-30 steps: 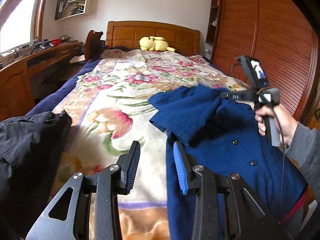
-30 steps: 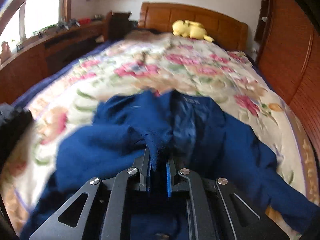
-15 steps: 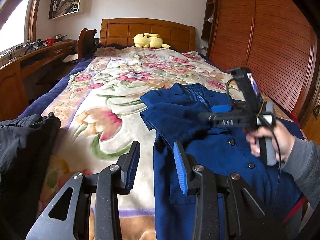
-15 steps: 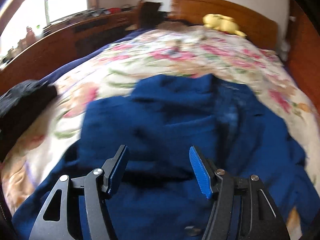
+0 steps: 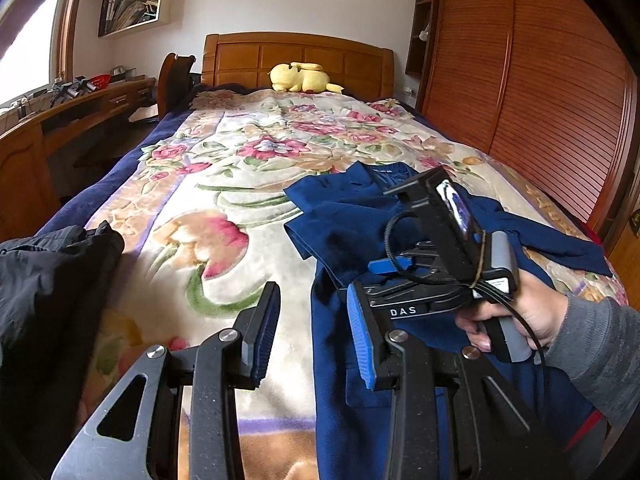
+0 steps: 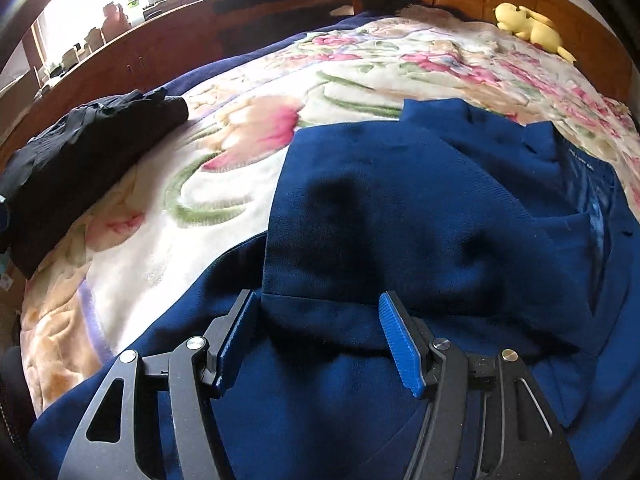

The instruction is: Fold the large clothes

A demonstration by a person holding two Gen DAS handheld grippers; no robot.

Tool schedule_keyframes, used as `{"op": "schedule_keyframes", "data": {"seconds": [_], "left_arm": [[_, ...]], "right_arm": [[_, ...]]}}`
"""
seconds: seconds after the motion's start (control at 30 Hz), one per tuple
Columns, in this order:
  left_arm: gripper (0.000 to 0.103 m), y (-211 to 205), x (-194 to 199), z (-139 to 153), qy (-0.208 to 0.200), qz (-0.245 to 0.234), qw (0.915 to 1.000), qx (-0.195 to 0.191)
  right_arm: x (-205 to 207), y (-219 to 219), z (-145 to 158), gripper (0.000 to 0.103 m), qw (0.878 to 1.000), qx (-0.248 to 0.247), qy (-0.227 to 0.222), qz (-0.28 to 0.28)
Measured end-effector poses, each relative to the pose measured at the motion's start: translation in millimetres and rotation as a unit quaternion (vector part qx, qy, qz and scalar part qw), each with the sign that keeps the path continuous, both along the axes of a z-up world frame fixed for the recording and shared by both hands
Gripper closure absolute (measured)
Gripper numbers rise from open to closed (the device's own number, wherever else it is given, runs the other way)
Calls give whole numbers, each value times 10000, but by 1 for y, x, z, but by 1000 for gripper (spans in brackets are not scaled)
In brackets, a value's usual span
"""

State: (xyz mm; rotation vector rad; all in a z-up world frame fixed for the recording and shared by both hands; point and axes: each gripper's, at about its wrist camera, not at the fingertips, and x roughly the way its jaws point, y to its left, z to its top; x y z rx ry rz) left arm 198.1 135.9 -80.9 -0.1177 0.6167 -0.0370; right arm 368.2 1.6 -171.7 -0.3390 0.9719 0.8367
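A dark blue buttoned coat (image 5: 340,216) lies spread on the right half of the floral bed blanket (image 5: 224,184). One sleeve (image 6: 400,200) is folded across its chest. My right gripper (image 6: 318,340) hovers just above that sleeve's cuff end, open, with nothing pinched between its blue pads. In the left wrist view a hand in a grey sleeve holds the right gripper (image 5: 372,280) low over the coat. My left gripper (image 5: 314,336) is open over the coat's left edge near the foot of the bed and holds nothing.
A black garment (image 5: 52,280) is piled on the bed's left edge, also seen in the right wrist view (image 6: 80,152). A yellow plush toy (image 5: 300,78) sits by the headboard. A wooden desk (image 6: 160,40) runs along the left, and a slatted wardrobe (image 5: 540,100) stands on the right.
The right gripper, shut on blue fabric a second ago, has opened and let it go, then sunk and tilted down toward the coat. The sleeve now lies flat. The left gripper stayed put.
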Motion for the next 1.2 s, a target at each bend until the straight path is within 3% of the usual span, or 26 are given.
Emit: {"op": "schedule_keyframes", "data": {"seconds": [0.23,0.3,0.33,0.37,0.43,0.6,0.8,1.03,1.2], "left_arm": [[67,-1,-1,0,12,-3,10000,-4],[67,-1,0,-1,30,-2,10000,-31],[67,-2,1,-1,49,-32,10000,-70],[67,-4,1,-1,54,-67,9999,-100],[67,-9,1,0,19,-120,9999,-80],[67,-22,7,2,11,-233,9997,-63],[67,-39,11,3,-8,-352,9994,17],[67,-48,14,1,53,-432,9990,62],[67,-53,13,3,66,-498,9987,53]], "right_arm": [[-1,18,-7,41,9996,-246,-127,-33],[0,19,-8,59,9991,-319,-263,-76],[-1,22,-7,81,9980,-420,-445,-151],[2,19,-4,84,9978,-414,-484,-210],[6,4,10,86,9985,-70,-426,-347],[14,-60,68,87,9874,704,-844,-1140],[-1,-137,112,87,9729,972,-1217,-1708],[-44,-209,119,87,9589,979,-1259,-2347],[-74,-238,94,86,9568,698,-971,-2650]]}}
